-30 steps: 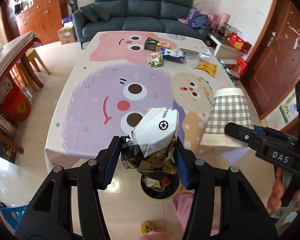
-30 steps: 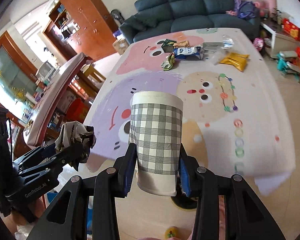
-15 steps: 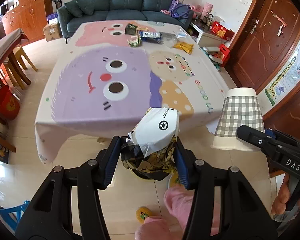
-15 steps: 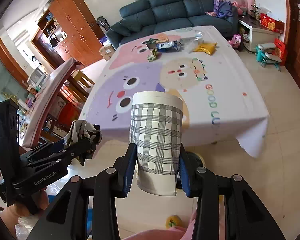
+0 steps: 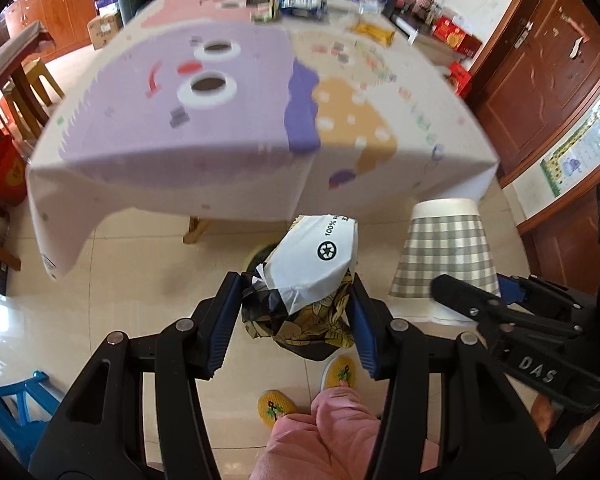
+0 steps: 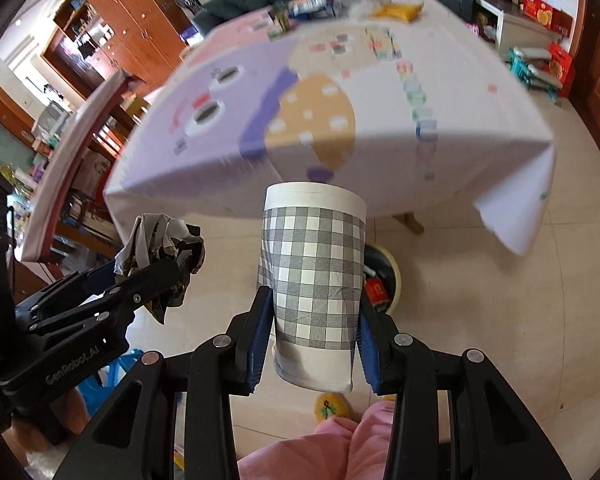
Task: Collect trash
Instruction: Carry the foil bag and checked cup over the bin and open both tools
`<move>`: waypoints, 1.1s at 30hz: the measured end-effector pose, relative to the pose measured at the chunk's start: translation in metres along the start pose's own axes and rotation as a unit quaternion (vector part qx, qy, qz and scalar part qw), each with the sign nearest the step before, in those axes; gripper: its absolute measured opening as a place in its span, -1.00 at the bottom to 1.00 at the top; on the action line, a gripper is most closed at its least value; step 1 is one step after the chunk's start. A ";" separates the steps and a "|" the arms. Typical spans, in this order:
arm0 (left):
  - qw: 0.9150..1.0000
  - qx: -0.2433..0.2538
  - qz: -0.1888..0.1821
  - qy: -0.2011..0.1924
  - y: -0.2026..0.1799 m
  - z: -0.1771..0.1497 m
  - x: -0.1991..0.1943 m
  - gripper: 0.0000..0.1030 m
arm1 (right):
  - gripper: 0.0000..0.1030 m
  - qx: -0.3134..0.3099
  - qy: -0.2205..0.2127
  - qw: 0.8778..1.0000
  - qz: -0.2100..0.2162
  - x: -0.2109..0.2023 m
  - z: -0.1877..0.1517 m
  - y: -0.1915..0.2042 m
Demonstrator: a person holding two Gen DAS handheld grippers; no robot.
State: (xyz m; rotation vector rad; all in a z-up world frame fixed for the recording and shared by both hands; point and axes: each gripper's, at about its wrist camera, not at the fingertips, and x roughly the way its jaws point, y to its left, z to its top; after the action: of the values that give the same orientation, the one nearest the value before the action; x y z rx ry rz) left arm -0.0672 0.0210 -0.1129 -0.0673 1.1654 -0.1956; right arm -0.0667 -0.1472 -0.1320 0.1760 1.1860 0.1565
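Left claw (image 5: 292, 312): closed on a crumpled bundle of wrappers, a white plastic bag with a recycling mark over dark leaf-printed foil (image 5: 304, 280), gripped between both blue pads
Bin: round yellow-rimmed trash bin (image 6: 384, 276) on the tiled floor in front of the table, already holding some rubbish; in the left wrist view it lies almost wholly hidden behind the bundle
Right claw (image 6: 312, 324): clamped round a grey-and-white checked paper cup (image 6: 312, 276), held mouth towards the camera, base pointing away
Table: cartoon-printed cloth-covered table (image 5: 240, 128); the near half is bare, and the far end carries a yellow snack packet (image 5: 374, 33), a blue-and-white wrapper (image 5: 302, 1) and a small green wrapper (image 5: 265, 14)
Progress: partly done, by my reading; two pieces are picked up and poised above the bin but not yet dropped
Left to do: release both loads into the bin, then fetch the far-end litter
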 end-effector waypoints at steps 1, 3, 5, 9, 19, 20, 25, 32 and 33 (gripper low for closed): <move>1.000 -0.001 0.003 0.006 -0.002 -0.004 0.012 -0.06 | -0.26 0.001 0.006 1.000 -0.003 0.014 -0.003 -0.005; 1.000 -0.008 0.005 0.018 -0.003 -0.012 0.041 -0.06 | -0.26 0.006 0.016 1.000 -0.008 0.039 -0.008 -0.014; 1.000 -0.008 0.007 0.024 -0.004 -0.019 0.070 -0.06 | -0.26 0.013 0.028 0.999 -0.016 0.066 -0.012 -0.024; 0.999 -0.011 0.014 0.044 -0.002 -0.032 0.131 -0.06 | -0.24 0.027 0.046 0.998 -0.026 0.128 -0.027 -0.049; 0.995 -0.050 0.015 0.090 0.021 -0.049 0.296 -0.06 | -0.20 0.071 0.094 0.992 -0.035 0.274 -0.054 -0.106; 0.995 -0.050 0.014 0.090 0.024 -0.050 0.305 -0.05 | -0.19 0.073 0.094 0.992 -0.035 0.287 -0.055 -0.109; 0.995 -0.035 0.020 0.094 0.030 -0.055 0.358 -0.04 | -0.16 0.070 0.101 0.992 -0.032 0.345 -0.054 -0.117; 0.994 -0.024 0.028 0.105 0.044 -0.062 0.404 0.19 | 0.03 0.054 0.100 0.993 -0.021 0.399 -0.044 -0.123; 0.993 -0.025 0.032 0.107 0.045 -0.064 0.402 0.27 | 0.12 0.059 0.101 0.993 -0.021 0.405 -0.044 -0.126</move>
State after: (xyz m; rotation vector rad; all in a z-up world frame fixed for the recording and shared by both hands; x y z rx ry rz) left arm 0.0324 -0.0070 -0.5091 -0.0538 1.3840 -0.1194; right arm 0.0446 -0.1810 -0.5419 0.2431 1.4008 0.0684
